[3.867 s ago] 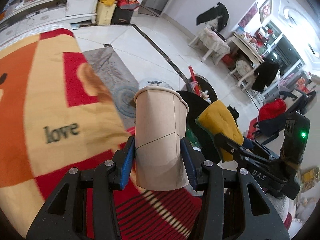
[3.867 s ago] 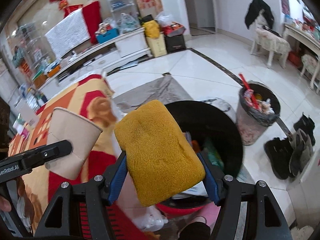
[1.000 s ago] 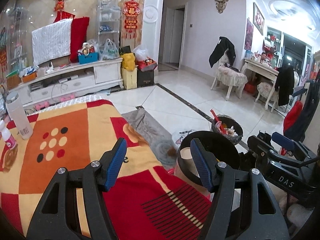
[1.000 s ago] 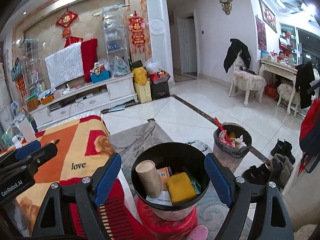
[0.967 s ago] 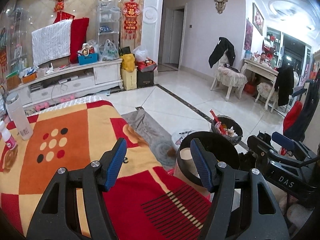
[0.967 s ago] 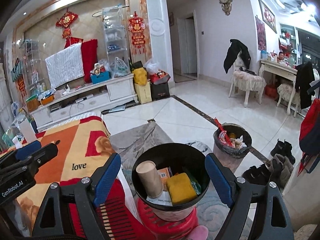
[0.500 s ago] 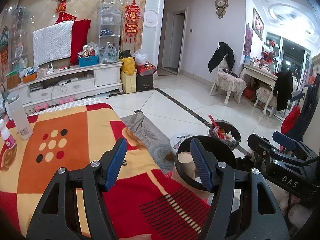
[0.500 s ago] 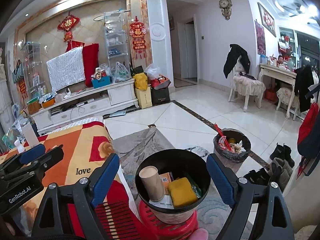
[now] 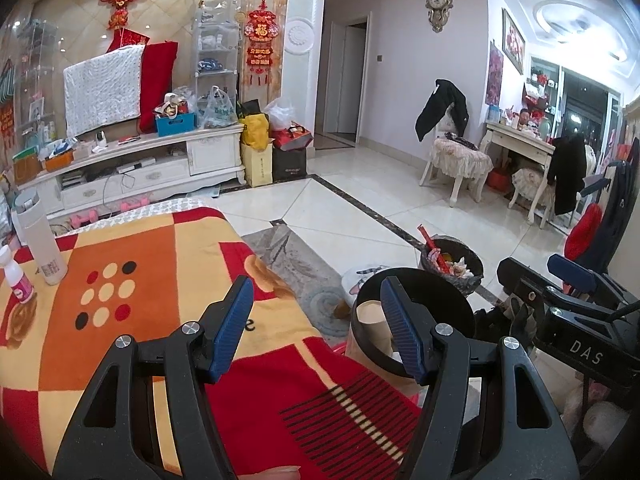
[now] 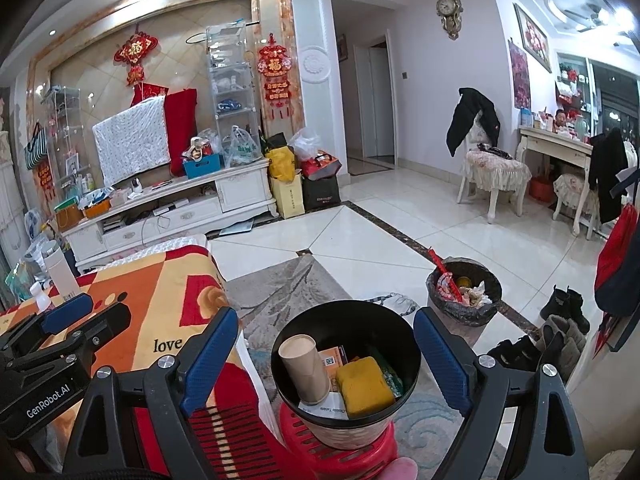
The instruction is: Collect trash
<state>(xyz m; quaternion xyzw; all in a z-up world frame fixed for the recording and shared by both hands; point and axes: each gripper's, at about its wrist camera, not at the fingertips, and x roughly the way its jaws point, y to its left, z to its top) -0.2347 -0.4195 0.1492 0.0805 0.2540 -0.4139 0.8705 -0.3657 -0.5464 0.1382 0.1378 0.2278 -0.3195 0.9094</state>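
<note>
A black trash bin (image 10: 412, 344) stands on a red stool (image 10: 352, 458) beside the blanket-covered table (image 10: 160, 292). Inside it a brown paper cup (image 10: 306, 368) stands tilted, next to a yellow sponge (image 10: 364, 386) and paper scraps. My right gripper (image 10: 324, 354) is open and empty above the bin. My left gripper (image 9: 320, 328) is open and empty over the blanket (image 9: 140, 300). The bin (image 9: 452, 300) and the cup (image 9: 372, 320) show partly behind its right finger. The right gripper (image 9: 568, 300) shows at the right of the left wrist view.
A second bin (image 10: 464, 292) lined with a black bag holds trash on the floor. A white bottle (image 9: 40, 240) and a small pink-labelled bottle (image 9: 16, 276) stand on the blanket's far left. Boots (image 10: 564, 312), chairs (image 10: 492, 168) and a TV cabinet (image 10: 168, 208) stand around the tiled floor.
Since 3.9 s ago both grippers opened; the cup and sponge now lie in the black bin. In the last second both grippers drew slightly up and back.
</note>
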